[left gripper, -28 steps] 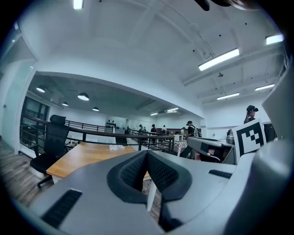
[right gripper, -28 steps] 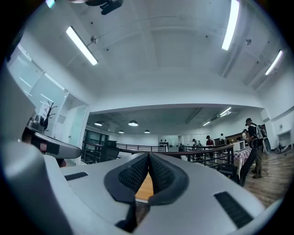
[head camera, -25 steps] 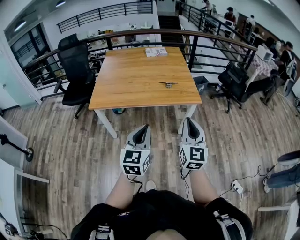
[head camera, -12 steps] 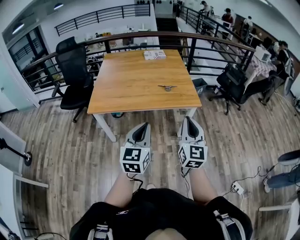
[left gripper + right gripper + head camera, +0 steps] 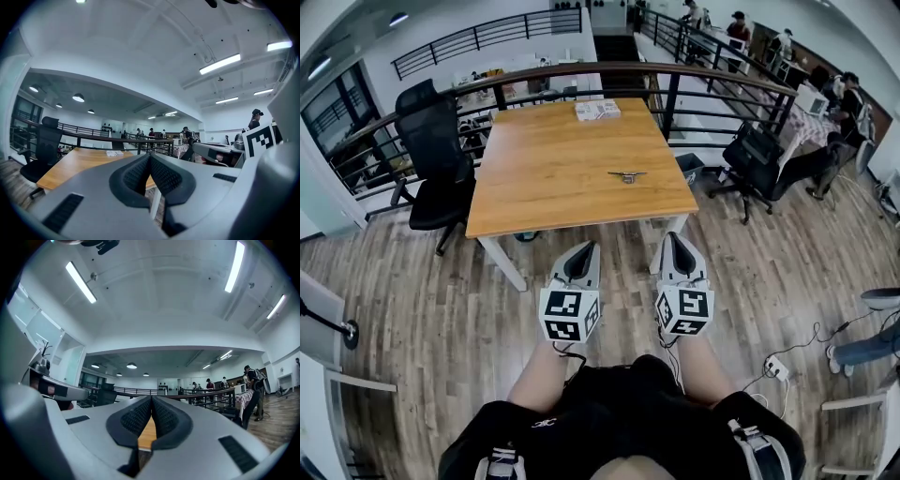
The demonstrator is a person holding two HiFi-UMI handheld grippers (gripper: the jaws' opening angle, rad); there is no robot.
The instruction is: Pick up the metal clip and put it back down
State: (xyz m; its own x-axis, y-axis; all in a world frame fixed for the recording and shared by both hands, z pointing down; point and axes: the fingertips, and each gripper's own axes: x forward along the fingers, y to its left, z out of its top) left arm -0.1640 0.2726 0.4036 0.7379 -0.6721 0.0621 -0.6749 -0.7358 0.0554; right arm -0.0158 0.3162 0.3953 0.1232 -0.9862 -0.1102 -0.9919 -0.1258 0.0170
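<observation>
A small metal clip [image 5: 626, 174] lies on the wooden table [image 5: 553, 178], right of its middle and toward the near edge. Both grippers hang side by side over the floor, well short of the table. My left gripper [image 5: 588, 247] is shut with its tips meeting and nothing between them; in its own view the gripper [image 5: 150, 155] points toward the table [image 5: 77, 159]. My right gripper [image 5: 673, 238] is shut and empty too, and its own view shows the gripper [image 5: 152, 399] with the pads touching. The clip is not visible in either gripper view.
A flat white packet [image 5: 597, 110] lies at the table's far edge. A black office chair [image 5: 431, 155] stands left of the table and another chair [image 5: 755, 155] to its right. A dark railing [image 5: 609, 70] runs behind. A power strip [image 5: 776, 371] lies on the floor.
The head view has shifted: the table and clip sit slightly further left and higher in frame. Both grippers keep their place and stay shut.
</observation>
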